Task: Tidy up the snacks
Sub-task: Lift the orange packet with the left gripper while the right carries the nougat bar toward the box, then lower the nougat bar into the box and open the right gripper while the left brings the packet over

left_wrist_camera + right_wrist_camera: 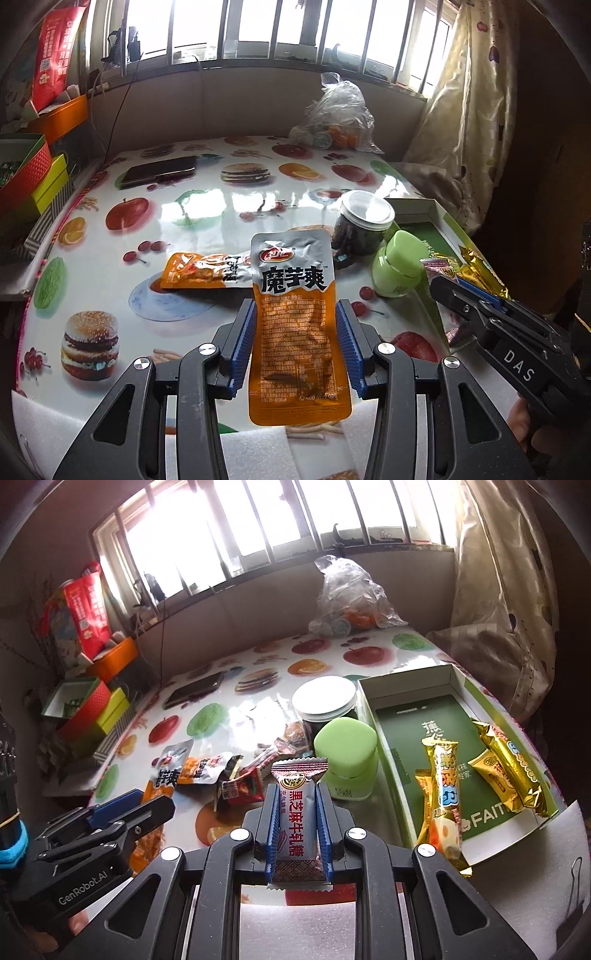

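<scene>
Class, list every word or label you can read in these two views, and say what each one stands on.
"魔芋爽": orange pouch in the left hand-held gripper.
"黑芝麻牛轧糖": candy in the right hand-held gripper.
"DAS": right gripper's body.
"GenRobot.AI": left gripper's body.
"FAIT": green box floor, cut off.
Pouch small print: too small.

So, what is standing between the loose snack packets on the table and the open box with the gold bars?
In the right wrist view, a green jar and behind it a dark jar with a white lid stand between the loose packets and the box.
</scene>
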Tool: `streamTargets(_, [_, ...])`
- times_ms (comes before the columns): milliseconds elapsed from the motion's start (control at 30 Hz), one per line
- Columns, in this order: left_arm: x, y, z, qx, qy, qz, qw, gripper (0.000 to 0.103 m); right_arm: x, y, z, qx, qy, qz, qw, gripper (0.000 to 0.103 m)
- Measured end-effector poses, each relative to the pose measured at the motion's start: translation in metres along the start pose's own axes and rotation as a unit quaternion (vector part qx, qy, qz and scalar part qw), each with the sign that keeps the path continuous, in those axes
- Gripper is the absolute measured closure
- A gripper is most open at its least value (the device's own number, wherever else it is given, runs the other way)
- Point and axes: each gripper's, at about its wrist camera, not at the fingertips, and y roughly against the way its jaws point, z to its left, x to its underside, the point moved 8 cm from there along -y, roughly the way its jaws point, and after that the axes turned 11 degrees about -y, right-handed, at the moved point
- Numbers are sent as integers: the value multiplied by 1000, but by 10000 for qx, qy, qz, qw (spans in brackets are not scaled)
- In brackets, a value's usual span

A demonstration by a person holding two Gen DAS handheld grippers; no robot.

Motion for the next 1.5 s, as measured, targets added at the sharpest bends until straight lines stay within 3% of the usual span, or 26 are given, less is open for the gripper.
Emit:
streamTargets(867, [-53,-13,-98,784,-508,-163,9955,58,-55,33,-94,500,-513,-471,9963,85])
streamTargets(1267, [-56,-42,-144,1238,-500,222,9908,58,-63,15,-145,770,-584,-205,9951,85])
streamTargets(1500, [-52,-61,-165,1399,-522,467,9877,58,-58,5,-157,688,-609,-44,9958,85])
